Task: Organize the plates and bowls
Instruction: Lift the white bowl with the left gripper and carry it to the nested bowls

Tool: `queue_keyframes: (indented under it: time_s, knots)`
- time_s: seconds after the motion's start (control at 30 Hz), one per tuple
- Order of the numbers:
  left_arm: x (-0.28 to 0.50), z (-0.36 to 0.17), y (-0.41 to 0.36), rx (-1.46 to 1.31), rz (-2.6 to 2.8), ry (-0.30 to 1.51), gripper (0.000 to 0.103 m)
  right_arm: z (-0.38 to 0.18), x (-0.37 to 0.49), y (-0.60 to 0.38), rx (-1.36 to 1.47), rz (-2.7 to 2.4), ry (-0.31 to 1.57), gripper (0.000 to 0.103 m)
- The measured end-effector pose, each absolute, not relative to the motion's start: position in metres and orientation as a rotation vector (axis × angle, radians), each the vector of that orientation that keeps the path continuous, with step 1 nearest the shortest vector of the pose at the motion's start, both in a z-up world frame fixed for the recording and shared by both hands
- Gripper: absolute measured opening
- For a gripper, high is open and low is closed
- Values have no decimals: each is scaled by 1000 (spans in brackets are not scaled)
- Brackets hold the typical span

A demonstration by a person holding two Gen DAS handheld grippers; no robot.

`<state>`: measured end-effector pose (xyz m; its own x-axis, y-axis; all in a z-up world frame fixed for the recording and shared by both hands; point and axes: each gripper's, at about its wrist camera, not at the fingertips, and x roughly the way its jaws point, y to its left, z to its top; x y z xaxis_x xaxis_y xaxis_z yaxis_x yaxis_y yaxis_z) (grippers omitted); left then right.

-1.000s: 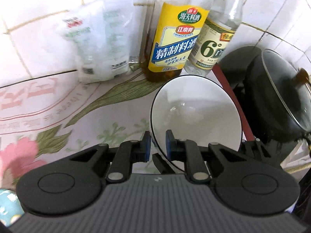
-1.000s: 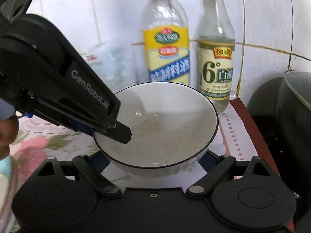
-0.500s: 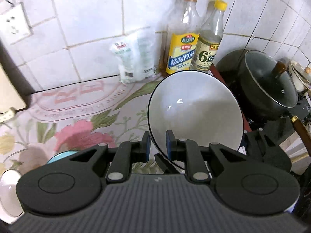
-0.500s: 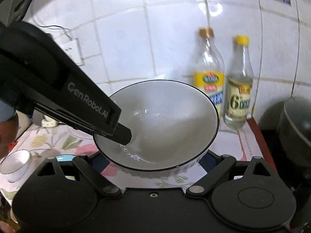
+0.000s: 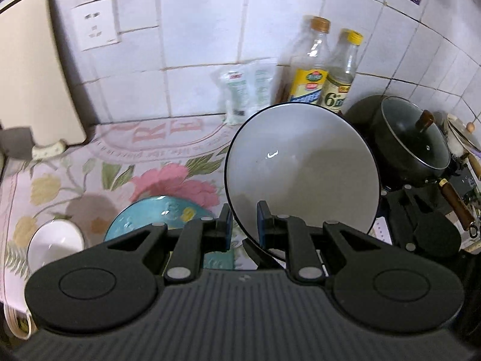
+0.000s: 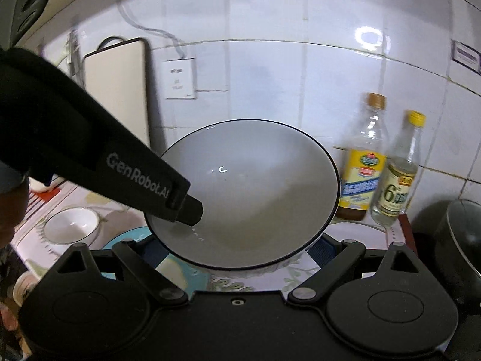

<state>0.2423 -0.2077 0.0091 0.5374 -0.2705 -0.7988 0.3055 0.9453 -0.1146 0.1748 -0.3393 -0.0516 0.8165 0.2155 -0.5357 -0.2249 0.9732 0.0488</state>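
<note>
Two grippers are on one big bowl (image 5: 300,174), and that bowl has come well up off the surface in the last second; a moment ago it sat low in front of the bottles, and now it hangs in the air with the whole flowered surface (image 5: 90,162) showing under it. The left gripper (image 5: 243,225) has its jaws clenched on the bowl's near rim, one pad inside and one outside. The right gripper (image 6: 237,246) has its jaws spread wide either side of the bowl's underside; whether the pads actually press on it I cannot tell.

Below, toward the near left edge of the surface, a blue plate (image 5: 156,213) lies flat with a small white bowl (image 5: 55,240) just beside it on the left. My guess is the big bowl is headed that way, to be stacked or grouped with them, and it is tilted enough that a gentle set-down matters.

Farther back, a packet (image 5: 246,90) and two bottles (image 5: 327,75) stand against the tiled wall at the far right corner, a lidded pot (image 5: 412,138) off to their right, a board (image 5: 33,78) leaning far left.
</note>
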Motion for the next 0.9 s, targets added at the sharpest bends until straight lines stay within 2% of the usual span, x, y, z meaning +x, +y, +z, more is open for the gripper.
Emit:
queue_keyframes:
  time_s: [0.43, 0.9]
  knots:
    - [207, -9, -105, -46, -221, 951, 15, -56, 160, -253, -71, 388, 597, 96]
    - [217, -38, 5, -154, -85, 970, 15, -78, 182, -151, -164, 573, 598, 97]
